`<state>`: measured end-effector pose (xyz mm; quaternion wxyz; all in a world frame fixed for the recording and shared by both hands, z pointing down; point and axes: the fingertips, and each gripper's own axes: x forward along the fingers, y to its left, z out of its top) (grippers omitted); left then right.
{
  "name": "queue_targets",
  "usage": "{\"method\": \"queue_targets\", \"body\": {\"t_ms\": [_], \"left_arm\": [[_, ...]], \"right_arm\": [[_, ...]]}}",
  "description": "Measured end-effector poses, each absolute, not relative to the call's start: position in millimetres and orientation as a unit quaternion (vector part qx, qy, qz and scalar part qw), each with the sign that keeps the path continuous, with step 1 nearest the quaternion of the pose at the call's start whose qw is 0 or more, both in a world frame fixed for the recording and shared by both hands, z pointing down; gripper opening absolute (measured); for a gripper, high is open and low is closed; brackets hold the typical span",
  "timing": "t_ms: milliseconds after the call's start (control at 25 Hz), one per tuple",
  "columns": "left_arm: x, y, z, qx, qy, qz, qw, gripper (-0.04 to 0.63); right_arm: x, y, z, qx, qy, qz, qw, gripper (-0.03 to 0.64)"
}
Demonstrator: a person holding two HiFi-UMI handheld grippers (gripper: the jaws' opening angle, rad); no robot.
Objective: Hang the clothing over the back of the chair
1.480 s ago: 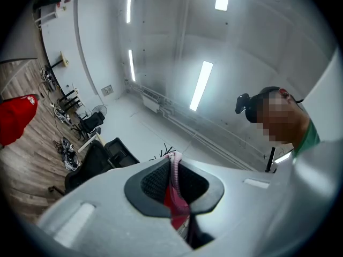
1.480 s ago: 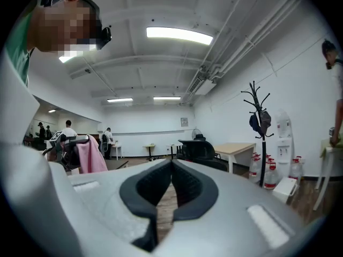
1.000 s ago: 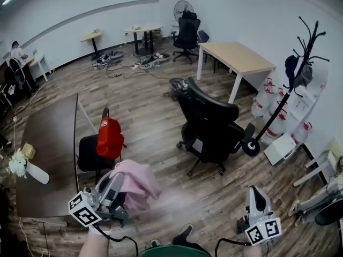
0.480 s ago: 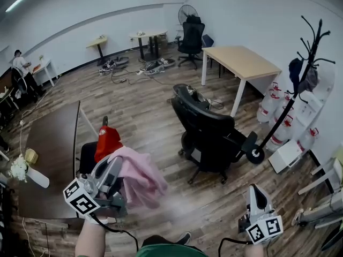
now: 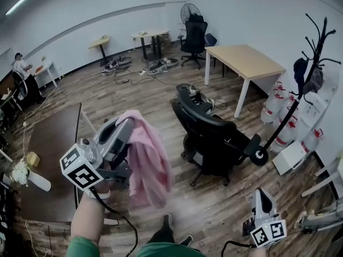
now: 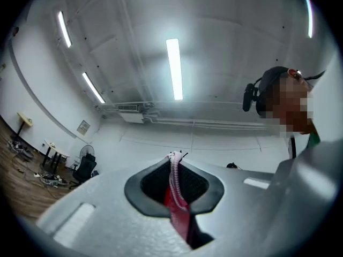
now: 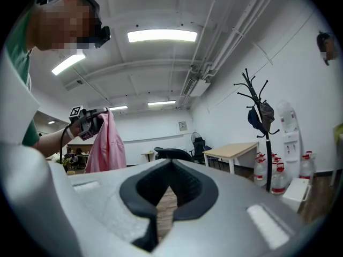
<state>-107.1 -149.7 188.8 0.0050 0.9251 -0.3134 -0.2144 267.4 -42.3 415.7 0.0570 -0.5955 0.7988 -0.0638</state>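
Looking down from the head: grips a pink garment (image 5: 149, 167) in the left gripper (image 5: 128, 124), high at the left of the frame. Cloth draped over the jaw tips and hanging in a long fold below and to the right of them. Gives no clear sight of the jaws there, buried as they are in fabric. Settled in the left gripper view: jaws clenched tight, with a thin pink and red strip of the cloth pinched in the slit and poking out just past the tips, ceiling lights beyond. Shows nothing of the chair from there.

Found only in the head view and the right gripper view: a black office chair (image 5: 211, 135) on the wood floor (image 5: 161, 95), well apart from the garment, to the right of the left gripper and beyond it. Further right, a pale table (image 5: 244, 60) and a black coat stand (image 5: 313, 58).

Low at the right of the head view: the right gripper (image 5: 261, 194), jaws hard to read from above. In the right gripper view: jaws closed together and empty, only floor showing through the narrow gap. From that side, garment hanging straight down beneath the left gripper, left of the chair's back and not touching it.
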Motion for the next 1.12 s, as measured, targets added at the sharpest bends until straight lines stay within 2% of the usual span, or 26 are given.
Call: {"method": "queue_targets", "body": {"t_ms": [360, 640, 840, 1120], "left_arm": [[-59, -236, 140, 0.940, -0.246, -0.238, -0.004, 0.023], [-18, -316, 103, 0.947, -0.198, -0.254, -0.004, 0.023], [46, -380, 96, 0.965, -0.157, -0.211, -0.003, 0.025], [119, -478, 151, 0.986, -0.122, -0.115, 0.009, 0.025]], "right_arm": [[305, -66, 402, -0.658, 0.748, -0.054, 0.070, 0.003], [299, -99, 406, -0.687, 0.720, -0.059, 0.075, 0.003], [287, -117, 416, -0.699, 0.708, -0.072, 0.064, 0.003], [281, -122, 444, -0.729, 0.675, -0.106, 0.046, 0.003]]}}
